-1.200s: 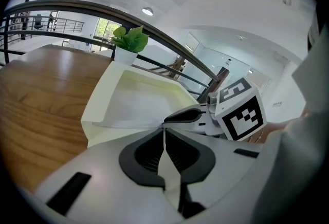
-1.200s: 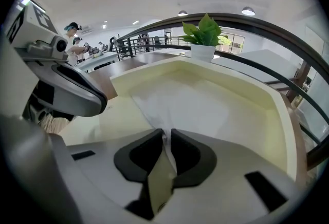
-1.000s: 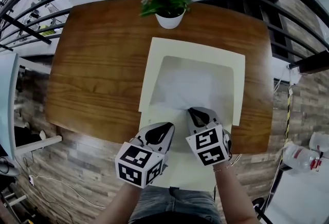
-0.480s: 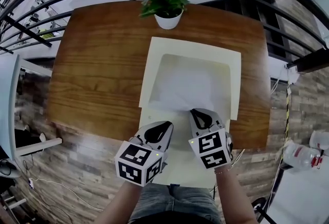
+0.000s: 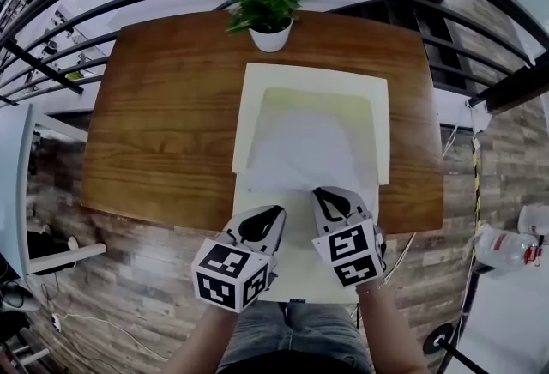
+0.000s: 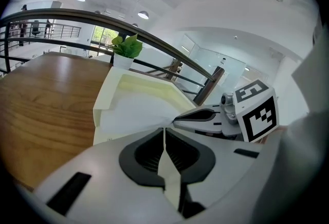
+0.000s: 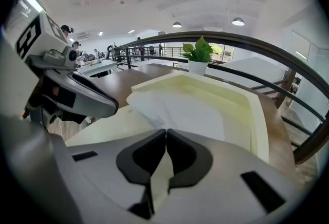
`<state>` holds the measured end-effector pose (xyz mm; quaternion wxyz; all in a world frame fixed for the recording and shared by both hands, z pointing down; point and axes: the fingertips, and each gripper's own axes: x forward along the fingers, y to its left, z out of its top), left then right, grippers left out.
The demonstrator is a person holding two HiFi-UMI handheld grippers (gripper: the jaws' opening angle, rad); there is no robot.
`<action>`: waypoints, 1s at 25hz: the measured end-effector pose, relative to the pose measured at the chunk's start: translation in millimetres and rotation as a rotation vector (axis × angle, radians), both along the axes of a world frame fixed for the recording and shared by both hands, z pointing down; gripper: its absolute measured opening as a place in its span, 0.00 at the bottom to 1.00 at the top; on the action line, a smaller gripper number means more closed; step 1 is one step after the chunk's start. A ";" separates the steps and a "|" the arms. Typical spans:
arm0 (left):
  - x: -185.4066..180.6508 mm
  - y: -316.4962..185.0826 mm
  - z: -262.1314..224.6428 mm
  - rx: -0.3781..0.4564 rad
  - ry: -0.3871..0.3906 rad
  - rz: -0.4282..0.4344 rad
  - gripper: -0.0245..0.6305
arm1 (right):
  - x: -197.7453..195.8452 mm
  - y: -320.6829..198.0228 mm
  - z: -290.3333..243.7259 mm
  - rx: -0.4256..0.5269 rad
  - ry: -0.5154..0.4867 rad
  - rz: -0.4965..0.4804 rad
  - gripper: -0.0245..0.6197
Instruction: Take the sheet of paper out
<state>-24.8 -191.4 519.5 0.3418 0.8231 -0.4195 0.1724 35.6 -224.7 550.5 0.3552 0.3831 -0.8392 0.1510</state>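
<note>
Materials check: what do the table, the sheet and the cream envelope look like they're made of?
Table: wood or wood veneer, with brown grain lines and a soft sheen from the lights.
Sheet: thin white paper, matte, creasing toward the pinched end.
Envelope: cream paper or light card, matte. Its edges hold shape where it gapes open, but thickness is hard to judge.

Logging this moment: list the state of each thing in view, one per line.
Sheet: crumpled, near edge pinched by both grippers, rest lying in the box.
Box: open, flat on the table.
Plant: upright at the table's far edge.
Left gripper: jaws shut on the sheet.
Right gripper: jaws shut on the sheet.
</note>
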 end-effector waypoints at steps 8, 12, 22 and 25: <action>-0.5 21.6 -8.1 0.026 0.001 0.028 0.07 | -4.1 31.6 -4.6 0.002 -0.003 0.012 0.09; -1.4 33.8 -12.2 0.043 -0.009 0.050 0.07 | -7.1 47.8 -10.7 0.012 -0.009 0.010 0.09; -5.2 58.5 -26.0 0.092 -0.032 0.101 0.07 | -6.2 78.5 -28.4 0.041 -0.002 0.019 0.09; -6.3 60.7 -31.5 0.108 -0.030 0.105 0.07 | -7.2 86.4 -35.8 0.056 -0.007 0.017 0.09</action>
